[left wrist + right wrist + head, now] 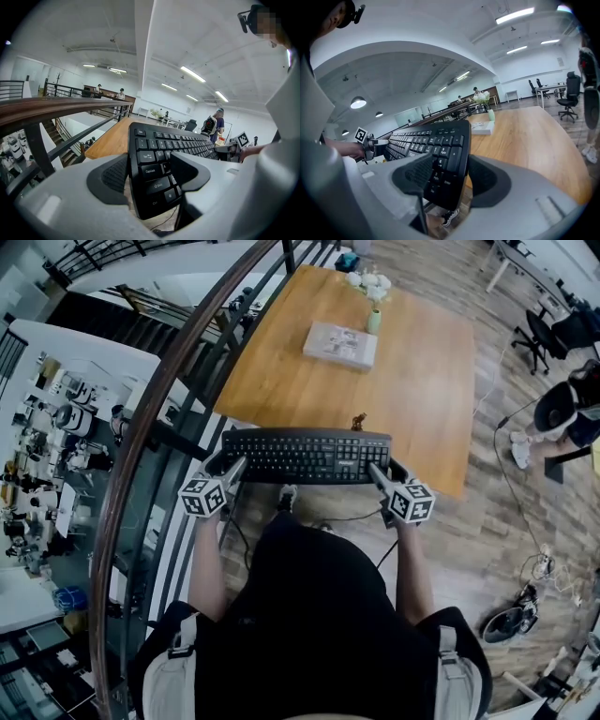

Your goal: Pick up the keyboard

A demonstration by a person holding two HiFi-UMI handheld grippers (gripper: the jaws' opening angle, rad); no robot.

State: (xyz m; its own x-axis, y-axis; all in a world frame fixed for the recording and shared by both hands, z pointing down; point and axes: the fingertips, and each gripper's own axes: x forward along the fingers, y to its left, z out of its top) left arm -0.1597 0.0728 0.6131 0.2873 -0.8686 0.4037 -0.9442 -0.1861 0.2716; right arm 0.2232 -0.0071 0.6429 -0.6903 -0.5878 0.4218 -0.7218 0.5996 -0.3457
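Note:
A black keyboard point(307, 456) hangs level in the air over the near edge of the wooden table point(412, 362), with one gripper at each end. My left gripper point(228, 468) is shut on its left end, one pad on the keys and one underneath. In the left gripper view the keyboard point(178, 145) runs away from the left gripper point(152, 174). My right gripper point(382, 472) is shut on the right end in the same way. In the right gripper view the number-pad end of the keyboard point(426, 138) sits between the pads of the right gripper point(450, 180).
On the table lie a book point(340, 344), a small vase of white flowers point(373, 296) and a tiny brown figure point(358, 420). A curved railing point(159, 399) runs along the left, over a stairwell. An office chair point(544, 334) stands at the right. A person point(210, 125) stands far off.

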